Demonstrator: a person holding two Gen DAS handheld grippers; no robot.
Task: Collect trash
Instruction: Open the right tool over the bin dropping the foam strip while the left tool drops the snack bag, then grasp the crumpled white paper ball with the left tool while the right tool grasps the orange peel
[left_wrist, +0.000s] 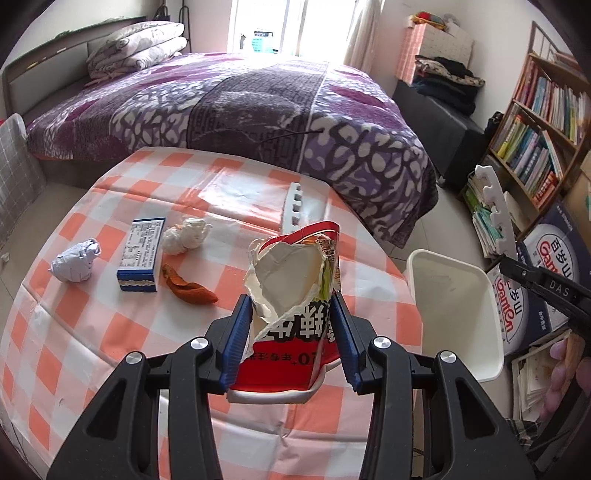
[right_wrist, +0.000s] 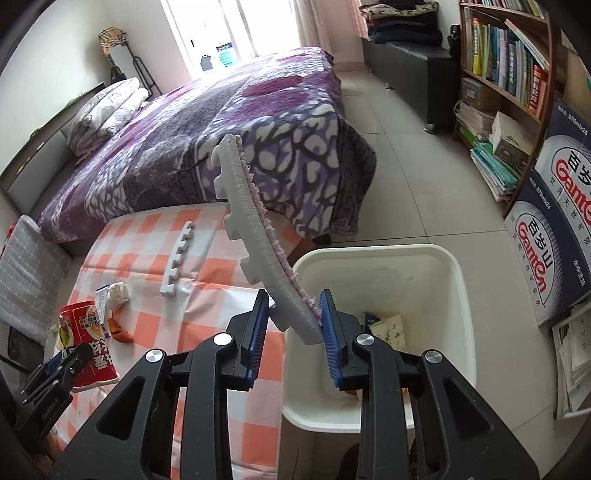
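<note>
My left gripper (left_wrist: 291, 325) is shut on a torn red noodle cup (left_wrist: 291, 295) above the checked table (left_wrist: 110, 332); the cup also shows in the right wrist view (right_wrist: 92, 343). My right gripper (right_wrist: 293, 317) is shut on a white foam mat edge strip (right_wrist: 255, 236), held over the white trash bin (right_wrist: 454, 280), which has paper scraps (right_wrist: 388, 328) inside. The bin also shows in the left wrist view (left_wrist: 458, 310). On the table lie a crumpled paper ball (left_wrist: 75, 260), a blue box (left_wrist: 142, 254), a white tissue wad (left_wrist: 186, 234), an orange peel (left_wrist: 190, 286) and a second foam strip (right_wrist: 177, 258).
A bed with a purple blanket (left_wrist: 240, 103) stands behind the table. A bookshelf (right_wrist: 506, 59) and stacked water cartons (right_wrist: 554, 206) stand to the right of the bin. Paper stacks (right_wrist: 572, 354) lie on the floor.
</note>
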